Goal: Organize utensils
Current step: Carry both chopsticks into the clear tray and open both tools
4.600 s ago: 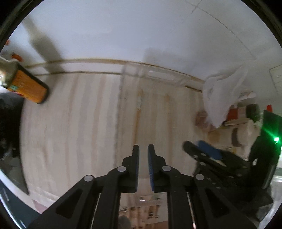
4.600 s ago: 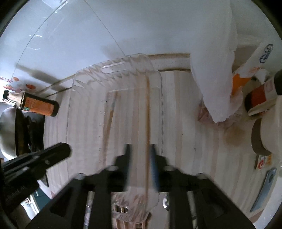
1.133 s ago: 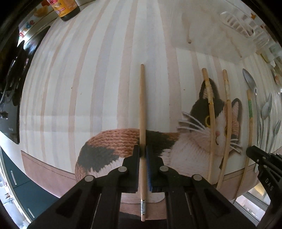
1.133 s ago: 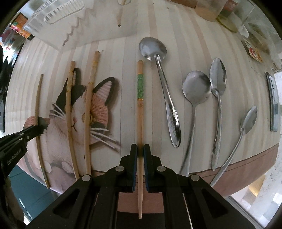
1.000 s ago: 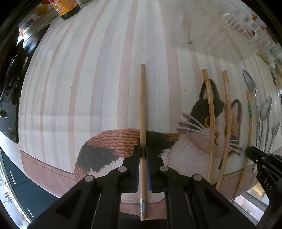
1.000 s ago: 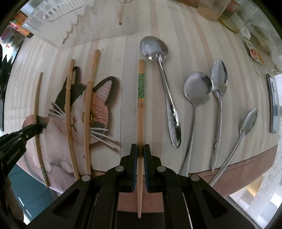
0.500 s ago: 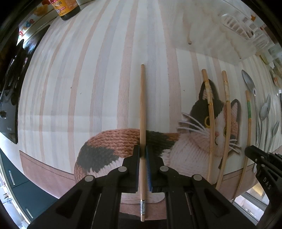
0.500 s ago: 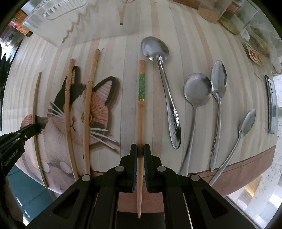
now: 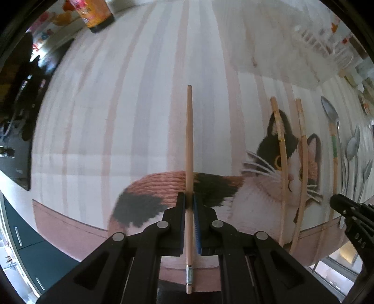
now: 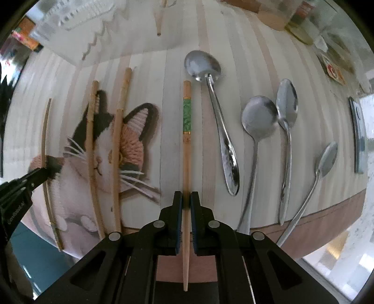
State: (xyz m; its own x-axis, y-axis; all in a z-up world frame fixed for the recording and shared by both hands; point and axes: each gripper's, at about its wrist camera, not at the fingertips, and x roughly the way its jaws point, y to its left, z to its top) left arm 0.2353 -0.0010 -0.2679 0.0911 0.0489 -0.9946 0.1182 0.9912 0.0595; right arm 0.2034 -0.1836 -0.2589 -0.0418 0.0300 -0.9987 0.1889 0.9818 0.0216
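Note:
My left gripper [image 9: 189,198] is shut on a plain wooden chopstick [image 9: 189,145] that points away over the cat-print mat [image 9: 257,173]. My right gripper [image 10: 185,196] is shut on a chopstick with a green band [image 10: 187,117]. Two more bamboo chopsticks [image 10: 93,149] [image 10: 118,140] lie on the cat picture between the grippers. Several steel spoons [image 10: 217,110] [image 10: 257,121] [image 10: 287,110] lie to the right. A clear plastic organizer tray [image 10: 105,30] sits at the far side with a chopstick tip [image 10: 160,23] inside.
An orange-labelled sauce bottle [image 9: 95,14] stands far left by a dark stove [image 9: 14,105]. Jars and packets [image 10: 303,25] crowd the far right. A grey flat tool [image 10: 357,135] lies at the right. The mat's brown front edge [image 10: 327,222] overhangs the counter.
Both grippers stay shut on their chopsticks. The left view has shifted slightly, with motion blur; the chopstick seems a little lifted. The right one has barely moved.

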